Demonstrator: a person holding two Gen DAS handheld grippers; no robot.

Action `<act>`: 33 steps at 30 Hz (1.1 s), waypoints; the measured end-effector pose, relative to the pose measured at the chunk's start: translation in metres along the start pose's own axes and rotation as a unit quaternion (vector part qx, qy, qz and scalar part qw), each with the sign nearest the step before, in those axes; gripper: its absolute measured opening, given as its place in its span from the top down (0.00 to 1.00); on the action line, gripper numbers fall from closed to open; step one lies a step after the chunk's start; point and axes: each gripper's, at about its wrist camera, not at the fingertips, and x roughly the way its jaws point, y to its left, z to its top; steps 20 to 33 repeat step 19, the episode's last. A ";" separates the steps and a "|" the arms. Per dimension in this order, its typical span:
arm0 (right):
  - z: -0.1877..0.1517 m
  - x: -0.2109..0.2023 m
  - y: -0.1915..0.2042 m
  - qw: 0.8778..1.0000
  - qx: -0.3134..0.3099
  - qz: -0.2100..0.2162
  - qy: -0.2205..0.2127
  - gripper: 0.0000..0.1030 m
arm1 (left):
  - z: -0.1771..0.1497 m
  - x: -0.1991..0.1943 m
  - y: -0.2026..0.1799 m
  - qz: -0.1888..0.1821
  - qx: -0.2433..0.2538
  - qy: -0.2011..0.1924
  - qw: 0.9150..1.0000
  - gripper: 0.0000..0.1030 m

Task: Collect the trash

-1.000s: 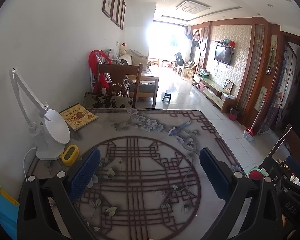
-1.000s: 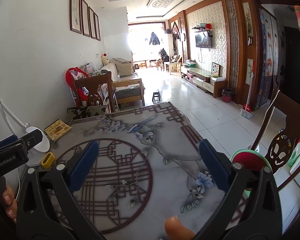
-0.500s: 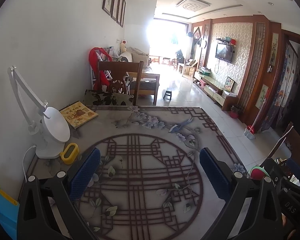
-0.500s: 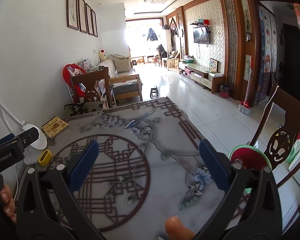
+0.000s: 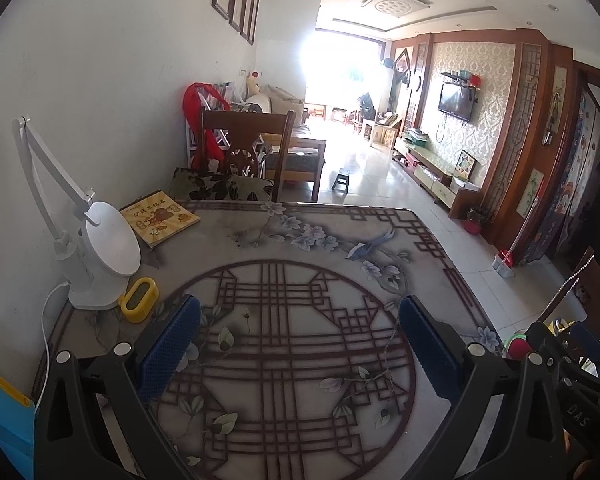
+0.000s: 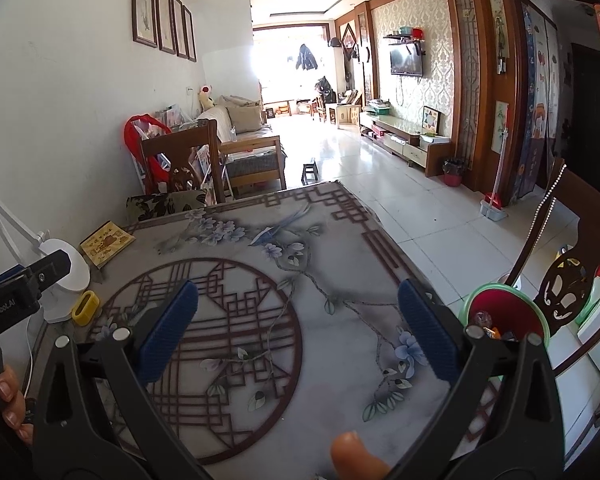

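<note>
Sunlit living room stretches beyond the desk [image 6: 260,320], whose patterned cloth carries only a lamp [image 5: 100,248], a book [image 5: 160,222] and a yellow box [image 5: 138,300]. Your left claw [image 5: 300,344] and right claw [image 6: 298,328] both hover wide and empty. No trash shows on the desk; some lies in the bin [image 6: 504,316] beside its right edge. Reach carelessly leftward and you could snag the lamp's cord.

A long room with a white tile floor [image 6: 380,184]. Bright light comes from the window [image 6: 288,68] at 12 o'clock. Pictures [image 6: 164,28] hang on the white wall at 10 o'clock. A TV [image 6: 406,61] hangs at 1 o'clock. A chair [image 5: 246,148] and a sofa [image 6: 240,120] stand past the surface [image 5: 300,248].
</note>
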 end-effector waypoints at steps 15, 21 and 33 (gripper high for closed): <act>-0.027 0.094 0.025 0.996 -0.041 0.010 0.084 0.04 | -0.048 0.109 0.064 0.071 -0.020 0.098 0.992 0.08; -0.059 0.153 0.033 0.990 -0.067 0.011 0.123 0.04 | -0.093 0.169 0.107 0.108 -0.019 0.156 0.982 0.08; -0.059 0.153 0.033 0.990 -0.067 0.011 0.123 0.04 | -0.093 0.169 0.107 0.108 -0.019 0.156 0.982 0.08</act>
